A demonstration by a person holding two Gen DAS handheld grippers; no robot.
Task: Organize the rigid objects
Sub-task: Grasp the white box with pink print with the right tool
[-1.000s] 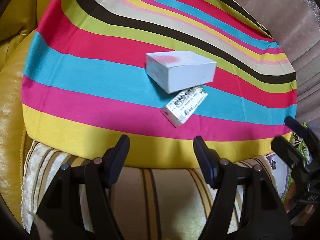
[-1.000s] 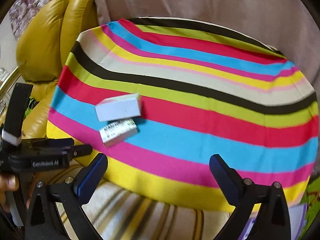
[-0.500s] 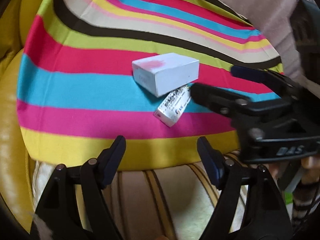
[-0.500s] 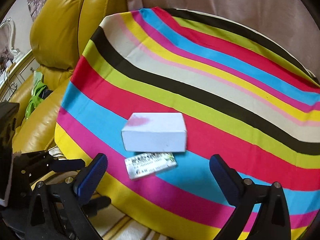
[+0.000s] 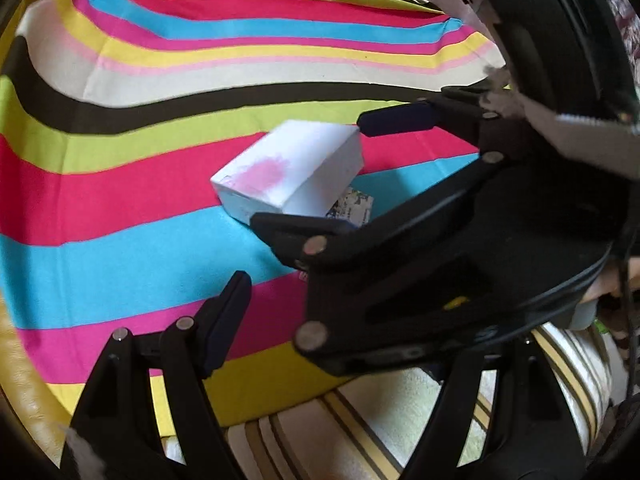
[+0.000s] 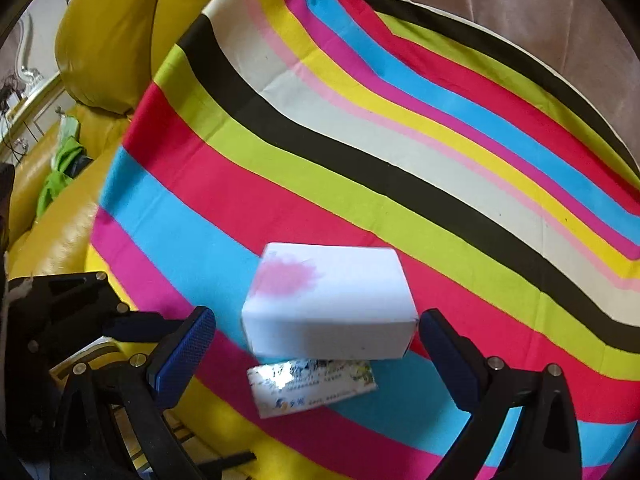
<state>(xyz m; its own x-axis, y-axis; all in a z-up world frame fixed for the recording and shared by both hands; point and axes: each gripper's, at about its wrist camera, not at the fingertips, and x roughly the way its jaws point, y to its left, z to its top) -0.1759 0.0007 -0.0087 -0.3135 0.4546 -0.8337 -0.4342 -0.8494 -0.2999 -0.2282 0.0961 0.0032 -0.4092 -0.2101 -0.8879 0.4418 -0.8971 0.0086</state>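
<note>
A white box [image 6: 328,312] with a pink stain lies on the striped cloth [image 6: 360,152]. A small printed box [image 6: 312,388] lies flat against its near side, partly under it. My right gripper [image 6: 315,314] is open and straddles the white box, one blue pad on each side with gaps showing. In the left wrist view the white box [image 5: 292,172] sits between the right gripper's fingers [image 5: 396,120], and only a corner of the printed box [image 5: 354,206] shows. My left gripper [image 5: 320,308] hangs open near the cloth's front edge; its right finger is hidden behind the right gripper.
A yellow leather sofa [image 6: 108,32] stands left of the cloth, with a green item [image 6: 64,164] on its seat. A beige striped cushion [image 5: 360,432] lies under the cloth's near edge. Beige fabric [image 6: 500,8] hangs behind.
My right gripper has come in from the right and down over the white box, which now lies between its fingers. The left gripper has rolled, and the right gripper now covers its right finger.
</note>
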